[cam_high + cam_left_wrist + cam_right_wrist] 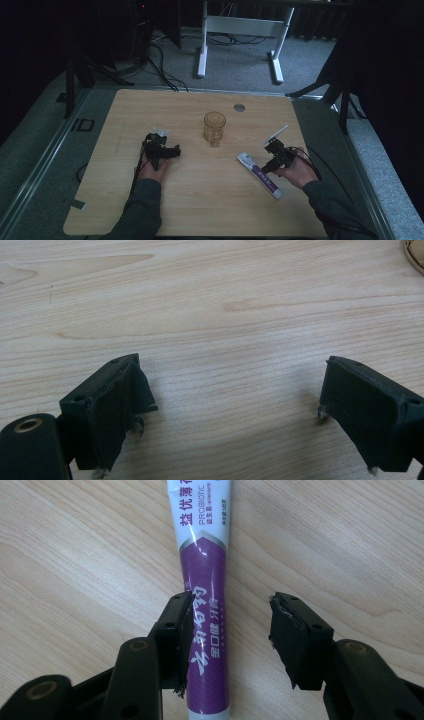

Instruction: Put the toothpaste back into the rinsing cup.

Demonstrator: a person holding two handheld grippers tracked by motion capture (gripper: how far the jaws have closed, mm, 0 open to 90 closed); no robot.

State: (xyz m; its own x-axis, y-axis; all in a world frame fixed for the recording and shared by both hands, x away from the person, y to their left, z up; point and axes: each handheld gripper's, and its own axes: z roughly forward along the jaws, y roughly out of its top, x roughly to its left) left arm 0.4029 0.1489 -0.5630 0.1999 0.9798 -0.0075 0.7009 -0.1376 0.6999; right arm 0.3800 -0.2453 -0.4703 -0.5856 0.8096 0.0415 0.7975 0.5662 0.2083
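A purple and white plastic toothpaste tube [205, 605] was seen lying flat on the pale wooden table [200, 200], directly beneath the right gripper [227, 630]. That gripper's jaws were spread wide around the tube; one pad lay against its edge, the other stood apart, so nothing was gripped. The left gripper [225, 405] was held wide open over bare wood, well away from the tube. An amber ribbed glass tumbler [214, 128] stood beyond and between both grippers. The tube was judged light, soft and rather slick; it would be best taken across its firmer mid-body, squeezed gently.
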